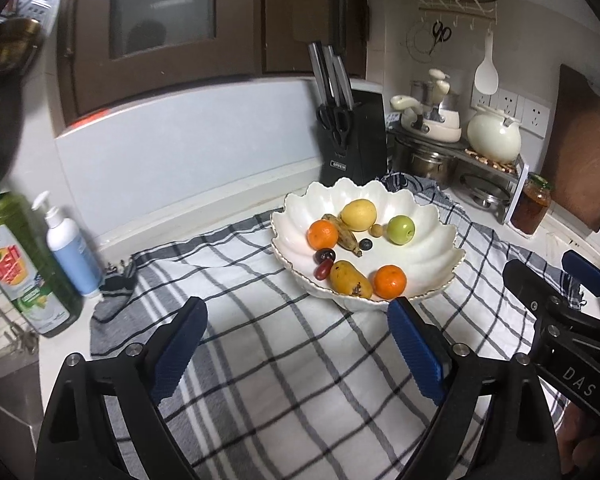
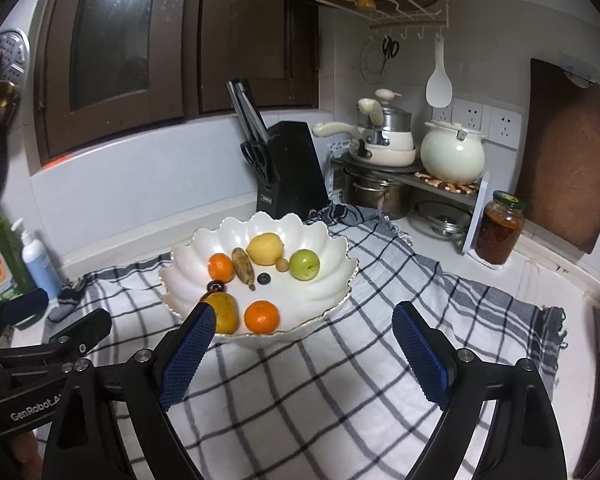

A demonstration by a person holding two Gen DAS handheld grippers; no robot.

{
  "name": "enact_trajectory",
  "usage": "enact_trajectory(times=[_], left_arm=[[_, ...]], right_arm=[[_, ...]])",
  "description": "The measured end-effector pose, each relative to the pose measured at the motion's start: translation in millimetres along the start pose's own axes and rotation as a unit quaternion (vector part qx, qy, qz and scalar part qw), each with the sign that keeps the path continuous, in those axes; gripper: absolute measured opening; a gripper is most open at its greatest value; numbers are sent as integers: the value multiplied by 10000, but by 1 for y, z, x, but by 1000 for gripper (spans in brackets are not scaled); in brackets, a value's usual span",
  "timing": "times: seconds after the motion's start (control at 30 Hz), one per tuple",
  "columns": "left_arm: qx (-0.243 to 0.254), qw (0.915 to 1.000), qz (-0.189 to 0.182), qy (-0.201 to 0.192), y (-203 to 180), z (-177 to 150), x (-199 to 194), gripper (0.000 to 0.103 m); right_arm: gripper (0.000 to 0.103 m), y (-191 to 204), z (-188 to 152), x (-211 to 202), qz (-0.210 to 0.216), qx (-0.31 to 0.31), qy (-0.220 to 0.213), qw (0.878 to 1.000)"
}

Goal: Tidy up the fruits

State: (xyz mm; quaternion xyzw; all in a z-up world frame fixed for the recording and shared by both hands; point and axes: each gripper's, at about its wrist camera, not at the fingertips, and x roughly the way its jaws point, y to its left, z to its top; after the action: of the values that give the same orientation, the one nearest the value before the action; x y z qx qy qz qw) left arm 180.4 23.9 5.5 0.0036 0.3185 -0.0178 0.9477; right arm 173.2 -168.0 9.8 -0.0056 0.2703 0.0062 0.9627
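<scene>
A white scalloped bowl (image 1: 432, 258) (image 2: 188, 264) stands on a checked cloth (image 1: 284, 360) (image 2: 340, 380). In it lie two oranges (image 1: 389, 281) (image 1: 322, 234), a mango (image 1: 350, 278), a yellow lemon (image 1: 358, 213), a green apple (image 1: 401, 229), a small banana (image 1: 346, 234), a blueberry (image 1: 365, 244), dark cherries (image 1: 325, 256) and a small brown fruit (image 1: 376, 229). My left gripper (image 1: 298, 340) is open and empty, just short of the bowl's near rim. My right gripper (image 2: 304, 344) is open and empty, also at the near rim; it shows in the left wrist view (image 1: 556, 276).
A green soap bottle (image 1: 24, 264) and a white pump bottle (image 1: 70, 248) stand at the left. A black knife block (image 1: 354, 140), pots on a rack (image 2: 412, 172), a jar (image 2: 500, 228) and a wooden board (image 2: 568, 160) line the back and right.
</scene>
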Motion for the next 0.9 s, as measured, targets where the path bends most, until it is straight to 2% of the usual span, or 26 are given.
enact_trajectory(times=[0.43, 0.9], left_arm=[[23, 9998, -66, -207, -2, -27, -58, 93], [24, 9994, 63, -341, 1, -67, -106, 93]], right_arm=[[90, -1, -23, -52, 64, 115, -80, 9999], [90, 1, -55, -107, 172, 102, -200, 9996]])
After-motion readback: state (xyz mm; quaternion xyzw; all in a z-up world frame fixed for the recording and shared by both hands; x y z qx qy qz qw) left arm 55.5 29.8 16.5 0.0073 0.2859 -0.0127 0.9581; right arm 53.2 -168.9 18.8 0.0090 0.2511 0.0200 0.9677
